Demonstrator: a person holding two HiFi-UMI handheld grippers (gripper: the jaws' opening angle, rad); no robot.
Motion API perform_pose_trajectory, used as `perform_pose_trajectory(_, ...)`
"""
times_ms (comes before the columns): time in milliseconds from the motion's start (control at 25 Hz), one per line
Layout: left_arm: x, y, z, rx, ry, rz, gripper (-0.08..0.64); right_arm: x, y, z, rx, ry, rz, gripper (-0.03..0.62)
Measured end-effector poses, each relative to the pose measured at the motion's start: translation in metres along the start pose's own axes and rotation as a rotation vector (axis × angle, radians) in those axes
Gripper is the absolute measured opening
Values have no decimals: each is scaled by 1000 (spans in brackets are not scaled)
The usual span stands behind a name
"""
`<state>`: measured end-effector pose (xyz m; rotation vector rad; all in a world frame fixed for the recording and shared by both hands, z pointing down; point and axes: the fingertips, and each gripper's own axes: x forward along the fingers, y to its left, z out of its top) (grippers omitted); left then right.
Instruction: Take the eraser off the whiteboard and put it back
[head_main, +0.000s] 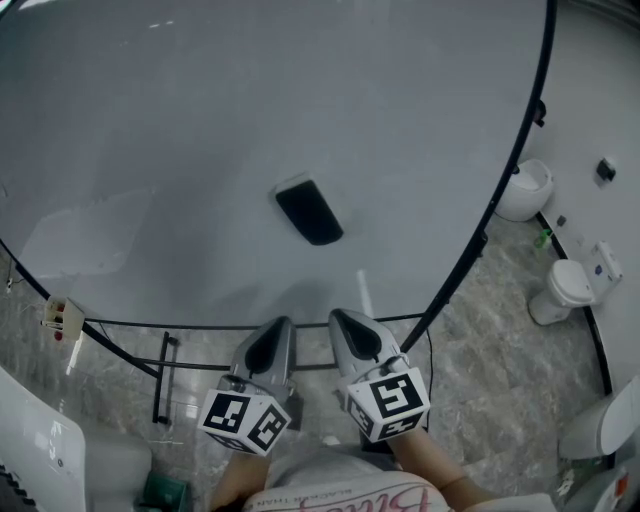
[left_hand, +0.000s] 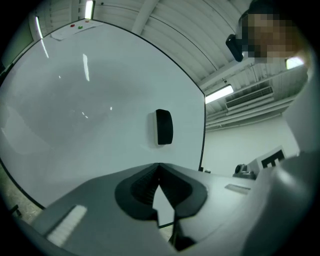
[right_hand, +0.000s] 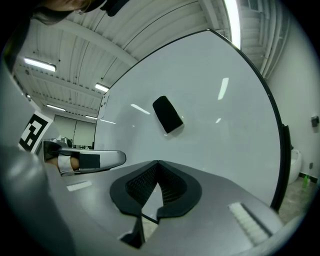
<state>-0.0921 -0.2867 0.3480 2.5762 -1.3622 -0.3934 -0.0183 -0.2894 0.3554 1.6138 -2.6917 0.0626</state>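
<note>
A black eraser (head_main: 309, 211) sticks to the whiteboard (head_main: 200, 120), alone near its middle. It shows above the jaws in the left gripper view (left_hand: 164, 127) and in the right gripper view (right_hand: 167, 114). Both grippers are held side by side in front of the board, below the eraser and apart from it. My left gripper (head_main: 281, 326) is shut, its tips meeting with nothing between them (left_hand: 159, 165). My right gripper (head_main: 338, 317) is shut and empty too (right_hand: 158, 163). Neither touches the eraser.
The whiteboard stands on a black frame with a foot (head_main: 162, 378) on the marbled floor. White round bins (head_main: 528, 188) (head_main: 566, 289) stand to the right by the wall. A white cabinet corner (head_main: 30, 440) lies at the lower left.
</note>
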Motion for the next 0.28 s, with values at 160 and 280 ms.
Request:
perform_pose_trajectory(160, 6, 0, 6, 11, -10, 5, 0, 5, -3, 11, -9, -21, 1, 0)
perform_pose_trajectory(280, 9, 3, 10, 12, -19, 17, 0, 9, -4, 16, -10, -29, 1, 0)
